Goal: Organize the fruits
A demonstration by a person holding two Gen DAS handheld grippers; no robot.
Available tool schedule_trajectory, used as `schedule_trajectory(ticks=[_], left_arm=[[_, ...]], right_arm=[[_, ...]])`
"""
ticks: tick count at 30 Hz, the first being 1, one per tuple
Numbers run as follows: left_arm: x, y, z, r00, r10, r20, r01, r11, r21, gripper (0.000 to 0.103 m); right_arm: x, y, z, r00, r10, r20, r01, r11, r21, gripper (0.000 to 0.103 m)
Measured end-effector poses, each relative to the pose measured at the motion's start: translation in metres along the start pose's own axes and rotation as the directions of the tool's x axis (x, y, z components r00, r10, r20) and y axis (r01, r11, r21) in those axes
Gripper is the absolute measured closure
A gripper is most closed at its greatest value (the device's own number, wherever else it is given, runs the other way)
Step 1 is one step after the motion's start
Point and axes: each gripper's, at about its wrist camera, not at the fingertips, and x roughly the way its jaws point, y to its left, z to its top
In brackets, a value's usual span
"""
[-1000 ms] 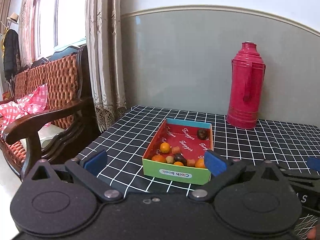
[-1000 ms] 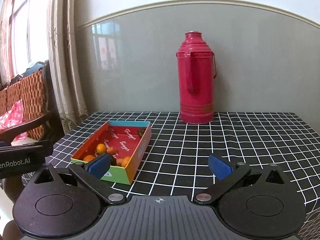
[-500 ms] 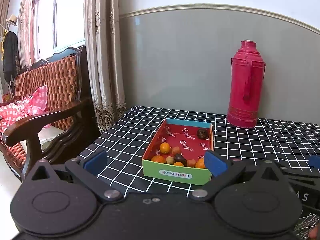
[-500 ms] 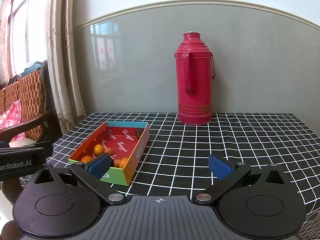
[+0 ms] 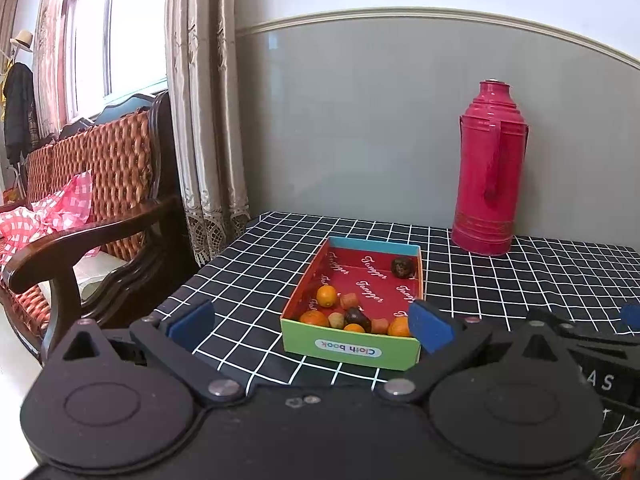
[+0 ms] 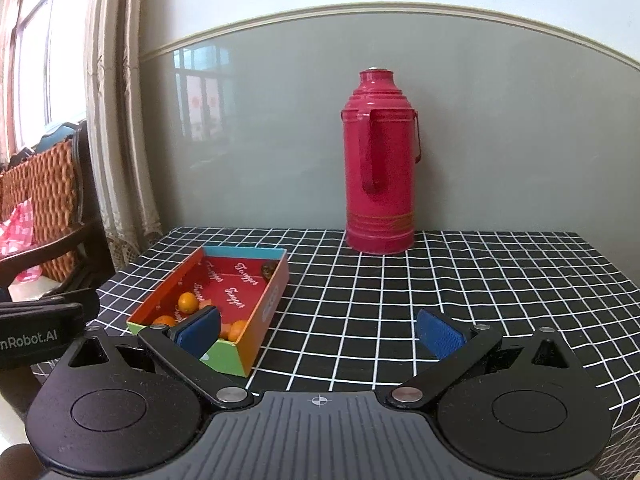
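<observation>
A shallow cardboard box (image 5: 352,350) with a red inside sits on the black grid tablecloth; it also shows in the right wrist view (image 6: 264,312). Several small fruits lie at its near end: orange ones (image 5: 327,295), brownish ones (image 5: 349,301) and a dark one (image 5: 357,315). Another dark fruit (image 5: 402,267) lies alone at the far right corner. My left gripper (image 5: 312,326) is open and empty, just in front of the box. My right gripper (image 6: 318,332) is open and empty, to the right of the box above the cloth.
A tall red thermos (image 5: 490,172) stands at the back of the table by the wall, also in the right wrist view (image 6: 380,164). A wooden sofa (image 5: 92,200) and curtains (image 5: 204,120) are left of the table. The table's left edge (image 5: 192,284) is near the box.
Both views shift only slightly; the right gripper has drifted a little left toward the box. Both grippers stay open and the fruits have not moved.
</observation>
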Motion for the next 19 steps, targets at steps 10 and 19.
schedule_trajectory(ticks=[10,19], left_arm=[[-0.0005,0.0004,0.0012,1.0,-0.009,0.0,0.009,1.0,-0.006,0.006],[-0.0015,-0.002,0.0007,0.997,-0.059,0.04,0.059,0.998,-0.002,0.006]], right_arm=[[-0.0018,-0.0009,0.0051,1.0,-0.007,0.012,0.007,1.0,0.001,0.0],[-0.002,-0.0033,0.0085,1.0,-0.017,0.022,0.017,1.0,0.004,0.0]])
